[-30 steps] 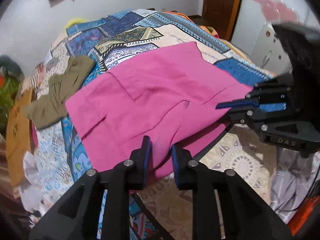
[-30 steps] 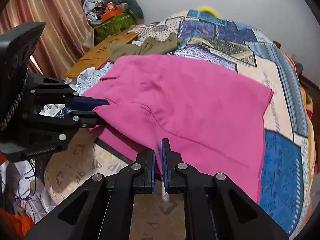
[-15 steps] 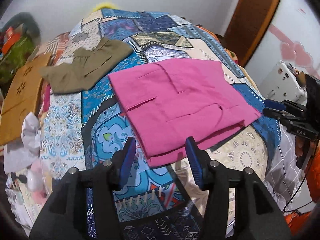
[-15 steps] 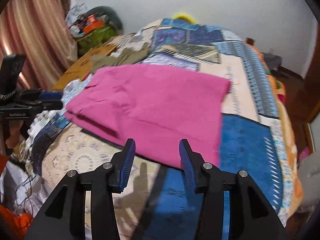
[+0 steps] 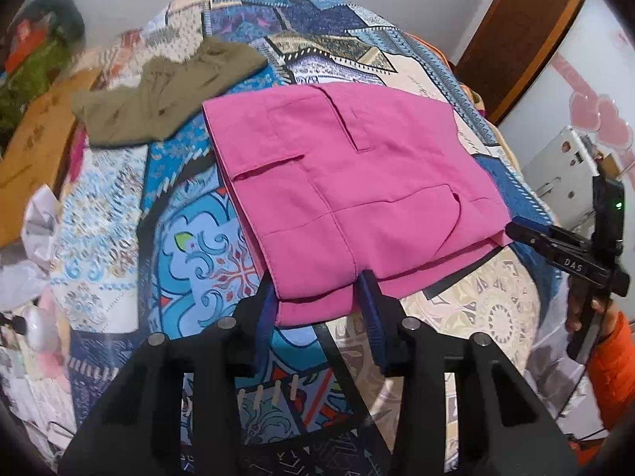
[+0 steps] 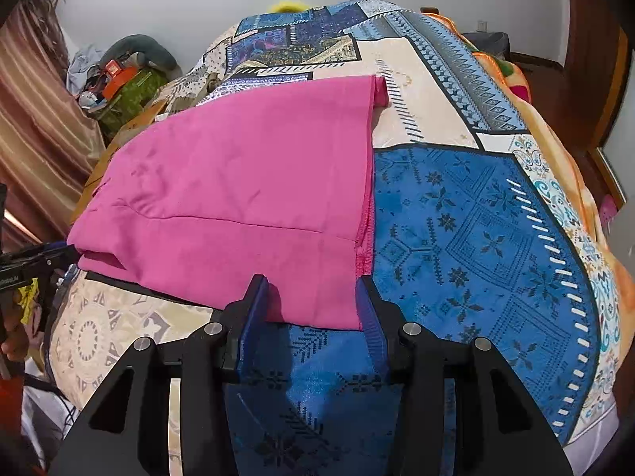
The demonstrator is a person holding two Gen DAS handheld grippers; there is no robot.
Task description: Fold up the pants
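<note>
Folded pink pants (image 5: pixel 349 182) lie flat on the patterned bedspread (image 5: pixel 198 261). My left gripper (image 5: pixel 317 305) straddles their near left corner. Its jaws are closing, the cloth lies between them, and the pads stand clear of it. In the right wrist view the pants (image 6: pixel 238 198) fill the middle. My right gripper (image 6: pixel 311 305) is open around their near right corner, where the hem ends. Each gripper shows at the edge of the other's view: the right gripper (image 5: pixel 555 246) by the pants' far side, the left gripper (image 6: pixel 31 265) at the left.
An olive garment (image 5: pixel 158 99) lies crumpled beyond the pants on the left. A brown cardboard sheet (image 5: pixel 31 158) and clutter (image 6: pixel 123 79) sit off the bed's left side by a striped curtain (image 6: pixel 35 127). A white appliance (image 5: pixel 563 162) and a wooden door (image 5: pixel 524 23) stand right.
Both grippers let go of the pants' near edge and opened. They slid apart to opposite near corners, rolling as they went. The pants now lie flat, folded over.
</note>
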